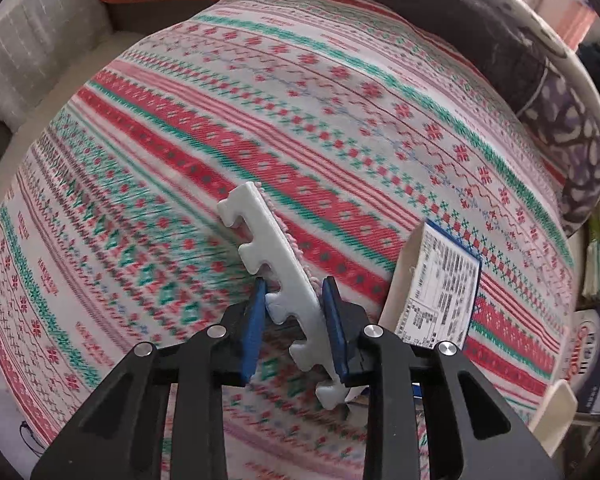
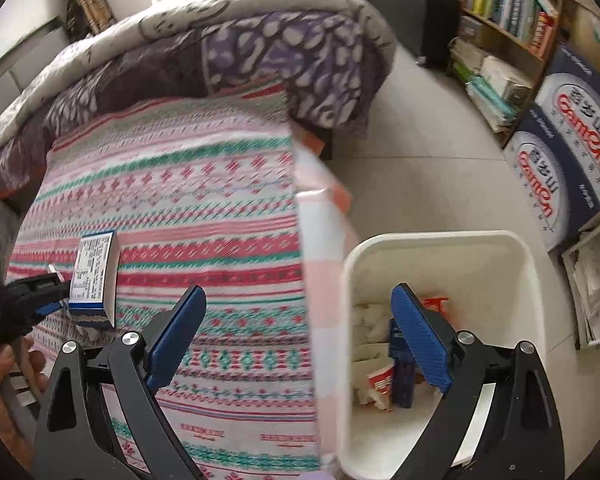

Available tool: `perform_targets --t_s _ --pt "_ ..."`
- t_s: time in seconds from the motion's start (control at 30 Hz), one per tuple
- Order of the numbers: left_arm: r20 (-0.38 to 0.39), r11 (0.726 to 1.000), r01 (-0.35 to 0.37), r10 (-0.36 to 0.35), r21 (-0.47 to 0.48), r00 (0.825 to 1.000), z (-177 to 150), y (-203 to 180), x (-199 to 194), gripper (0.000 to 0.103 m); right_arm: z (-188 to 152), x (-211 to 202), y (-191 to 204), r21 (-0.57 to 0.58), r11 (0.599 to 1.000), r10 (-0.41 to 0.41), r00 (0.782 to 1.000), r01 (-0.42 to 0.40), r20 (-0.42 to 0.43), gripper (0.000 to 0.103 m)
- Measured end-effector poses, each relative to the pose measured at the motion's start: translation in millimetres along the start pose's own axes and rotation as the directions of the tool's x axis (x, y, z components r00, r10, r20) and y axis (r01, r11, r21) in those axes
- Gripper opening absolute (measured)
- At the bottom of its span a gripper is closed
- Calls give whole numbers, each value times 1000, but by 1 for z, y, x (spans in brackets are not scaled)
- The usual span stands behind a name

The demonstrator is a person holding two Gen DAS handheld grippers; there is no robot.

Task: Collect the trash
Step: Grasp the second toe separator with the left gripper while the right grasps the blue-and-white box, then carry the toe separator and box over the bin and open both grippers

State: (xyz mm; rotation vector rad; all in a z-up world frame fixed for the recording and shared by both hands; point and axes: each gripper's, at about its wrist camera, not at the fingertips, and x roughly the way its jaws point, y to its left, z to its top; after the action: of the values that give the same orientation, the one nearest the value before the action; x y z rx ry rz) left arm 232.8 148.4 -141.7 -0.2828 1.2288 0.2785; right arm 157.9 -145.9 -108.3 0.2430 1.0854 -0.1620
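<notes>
Blue pads of the left claw [image 1: 294,300] pinch a white notched foam strip [image 1: 276,264], held tilted above the bed [image 1: 180,140] with its striped red-and-green sheet. Just right of that claw a small blue-edged box [image 1: 440,284] stands upright on the sheet. The right claw [image 2: 300,336] is spread wide with nothing between its pads, hanging over the bed's edge and a white bin [image 2: 440,248] on the floor beside the bed. Inside the bin lie white wads, a red-and-white carton and a dark blue box. A folded quilt [image 2: 220,56] sits farther up the bed.
</notes>
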Motion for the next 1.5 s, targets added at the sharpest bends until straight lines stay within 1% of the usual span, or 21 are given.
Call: perform_targets --t_s 0.13,0.27,0.33,0.4,0.43,0.47,0.5,0.53,0.63,0.7,0.8,0.93,1.0,1.07,1.1,1.17,1.2,1.27,1.33,1.4,1.5 --pt "-11 998 62 -62 -16 998 5 35 -14 29 -5 16 27 -35 996 79 995 -81 -67 90" --pt "37 998 55 -55 -16 998 5 64 -36 29 -8 24 67 -65 989 128 987 -134 -93 90" --pt "58 998 59 -57 -22 997 5 76 -48 29 -10 30 88 -39 984 166 979 -172 -118 90" --pt "70 998 61 -59 -34 996 10 88 -56 29 -14 37 111 15 976 218 963 -219 -159 90" --pt "84 999 34 -31 -30 996 13 92 -55 29 -16 39 120 36 971 238 955 -235 -175 90" --pt "125 999 -33 34 -11 992 13 94 -59 29 -19 41 129 56 968 252 949 -246 -188 90" --pt "171 996 -88 86 5 982 13 98 -65 29 -23 42 139 75 965 262 944 -251 -199 90" --pt "192 994 -109 106 4 976 12 101 -71 29 -27 43 146 90 964 265 942 -251 -206 90" --pt "176 997 -45 55 -62 983 14 127 -80 29 -36 46 165 133 968 237 946 -212 -221 90" --pt "190 995 -28 45 -93 981 16 144 -89 29 -42 49 176 184 967 217 950 -177 -225 90" --pt "211 993 10 15 -118 977 13 159 -104 29 -46 47 194 226 965 173 967 -129 -189 90" --pt "234 988 75 -41 -137 971 11 173 -123 29 -47 49 220 227 971 109 982 -72 -154 90" --pt "247 986 99 -64 -135 967 11 175 -129 29 -45 54 234 197 979 84 983 -52 -160 90" --pt "257 985 113 -77 -127 963 10 177 -136 29 -44 61 245 147 989 51 983 -25 -177 90" --pt "258 986 116 -81 -122 963 10 178 -137 29 -45 63 250 108 994 28 984 -9 -175 92" --pt "259 986 121 -88 -115 962 10 180 -140 29 -47 65 256 52 999 10 986 -1 -168 93" --pt "257 986 125 -93 -112 962 10 181 -140 29 -49 64 256 27 1000 9 987 -4 -160 92" --pt "257 985 132 -99 -113 961 10 184 -141 29 -51 61 254 9 1000 8 991 -7 -137 82" --pt "259 983 140 -105 -119 960 9 188 -143 29 -52 56 246 3 999 43 992 -43 -115 61" --pt "261 981 147 -111 -124 959 9 192 -144 29 -47 57 237 9 994 106 986 -106 -125 60" --pt "266 981 150 -112 -125 958 9 192 -145 29 -40 55 222 16 989 146 981 -145 -125 58"
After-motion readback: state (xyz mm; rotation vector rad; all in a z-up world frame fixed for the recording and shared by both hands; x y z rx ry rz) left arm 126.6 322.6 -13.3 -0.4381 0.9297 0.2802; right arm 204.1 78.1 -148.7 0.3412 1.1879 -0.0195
